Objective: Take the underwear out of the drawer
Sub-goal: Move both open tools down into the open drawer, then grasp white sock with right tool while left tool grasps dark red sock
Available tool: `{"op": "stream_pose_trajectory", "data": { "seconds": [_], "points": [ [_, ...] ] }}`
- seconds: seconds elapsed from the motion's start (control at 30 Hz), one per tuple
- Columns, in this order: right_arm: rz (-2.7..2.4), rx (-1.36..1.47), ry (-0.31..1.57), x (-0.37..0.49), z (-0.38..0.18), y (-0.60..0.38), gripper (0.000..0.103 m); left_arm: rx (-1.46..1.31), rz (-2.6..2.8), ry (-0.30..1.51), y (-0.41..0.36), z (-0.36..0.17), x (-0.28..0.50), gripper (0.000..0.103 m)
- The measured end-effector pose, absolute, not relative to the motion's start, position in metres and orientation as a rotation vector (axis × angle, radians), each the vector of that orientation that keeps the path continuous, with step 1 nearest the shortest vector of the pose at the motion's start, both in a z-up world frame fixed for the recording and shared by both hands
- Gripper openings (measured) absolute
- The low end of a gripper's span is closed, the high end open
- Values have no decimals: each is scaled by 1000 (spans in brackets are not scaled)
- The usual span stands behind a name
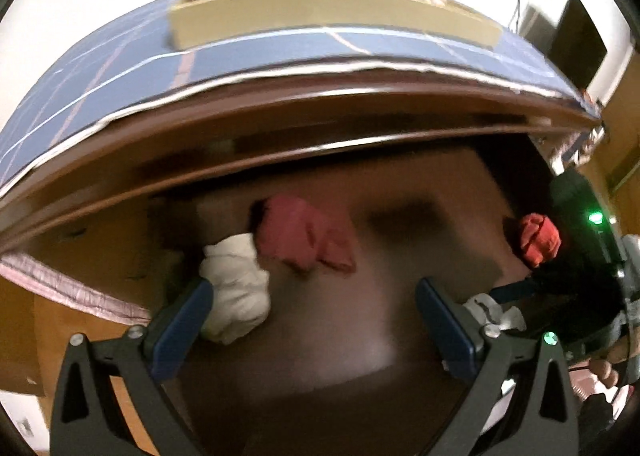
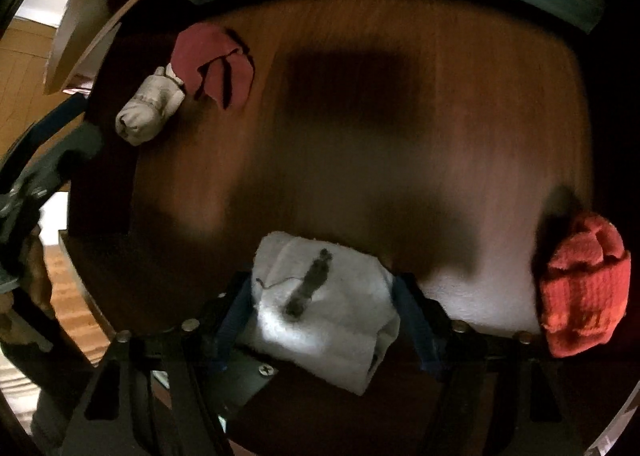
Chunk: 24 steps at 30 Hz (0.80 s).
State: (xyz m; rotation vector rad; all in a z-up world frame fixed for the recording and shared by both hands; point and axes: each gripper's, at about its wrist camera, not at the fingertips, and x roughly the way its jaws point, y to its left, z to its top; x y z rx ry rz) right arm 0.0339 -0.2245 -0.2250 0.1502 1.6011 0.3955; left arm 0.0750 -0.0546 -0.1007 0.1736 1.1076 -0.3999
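Your right gripper point(image 2: 324, 312) has its jaws clenched on a white roll point(image 2: 324, 308) low in the drawer point(image 2: 400, 160); it looks soft and light, so keep the squeeze across its middle. Your left gripper point(image 1: 314, 320) hangs with jaws released, a second white bundle point(image 1: 236, 292) touching its left finger and the pink piece point(image 1: 304, 232) beyond.

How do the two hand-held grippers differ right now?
The right hand-held gripper is shut on a white rolled garment; the left hand-held gripper is open, gripping nothing. A white bundle lies beside the left gripper's finger, unclamped. Both have blue-padded fingers and point into the drawer.
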Motion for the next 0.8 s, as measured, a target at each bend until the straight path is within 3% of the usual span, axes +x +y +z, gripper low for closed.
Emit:
{"op": "stream_pose_trajectory", "data": {
  "seconds": [0.1,0.33,0.47,0.6,0.8],
  "points": [
    [433,240,1603,31,-223,-242,35,240,-413,1126,-73,-109,82,103],
    [342,408,1442,36,-213,-281,34,359,-382,1162,-93,-128,104,102],
    [305,368,1339,36,-195,-284,34,395,-394,1178,-100,-139,116,102],
    [287,345,1265,34,-181,-282,34,361,-404,1231,-99,-146,127,90],
    [330,342,1273,26,-182,-278,34,366,-410,1276,-102,-154,143,89]
  ]
}}
